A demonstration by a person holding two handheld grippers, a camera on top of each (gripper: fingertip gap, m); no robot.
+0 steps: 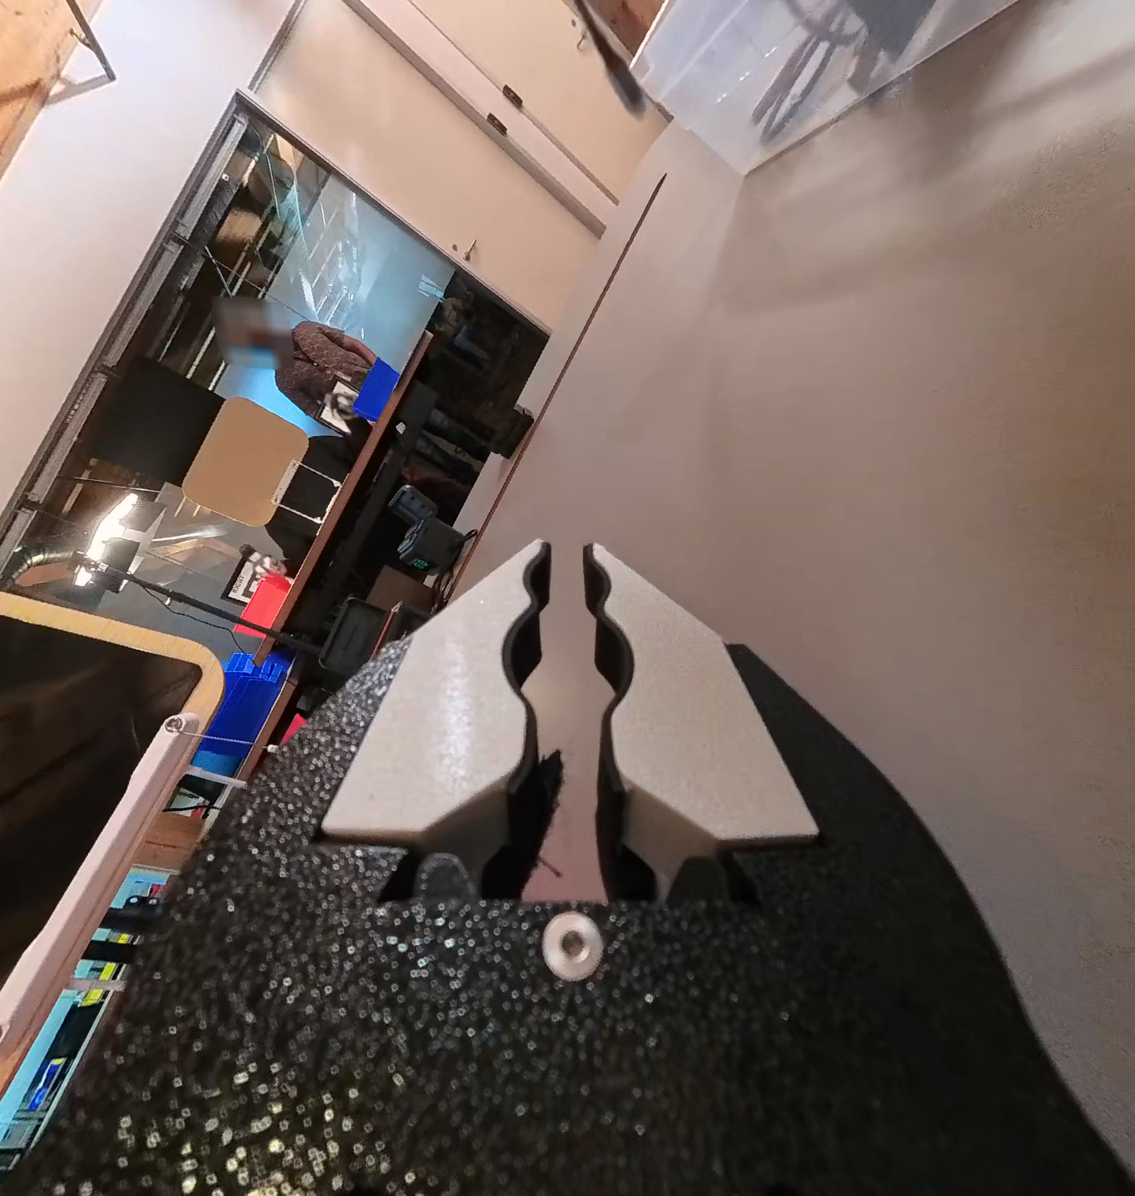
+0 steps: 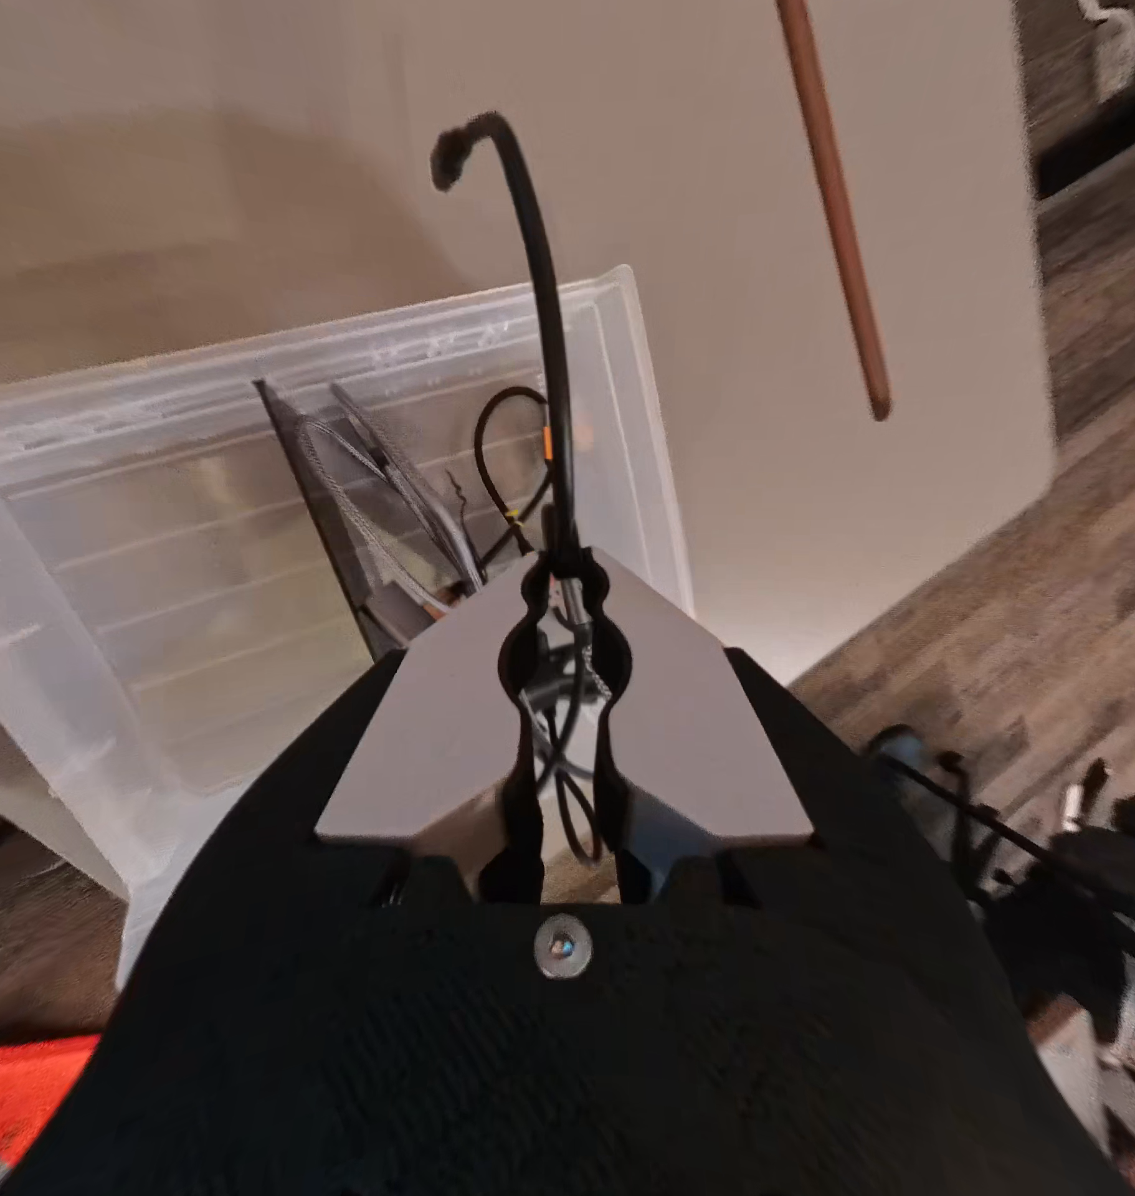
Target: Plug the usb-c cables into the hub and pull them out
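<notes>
Clear plastic bin (image 2: pixel 183 550) holds cables; right jaws pinch black cable (image 2: pixel 545 310), left jaws parted.

Workshop-like room, long tables (image 1: pixel 384 446), blue bins (image 1: pixel 254 699), tripod (image 1: pixel 183 598), glass partition (image 1: pixel 163 310)

Beige wall (image 1: pixel 875 388), wood-plank floor (image 2: pixel 1005 615), and a large dark window (image 1: pixel 261 362) beyond a wooden chair back (image 1: pixel 244 461).
</notes>
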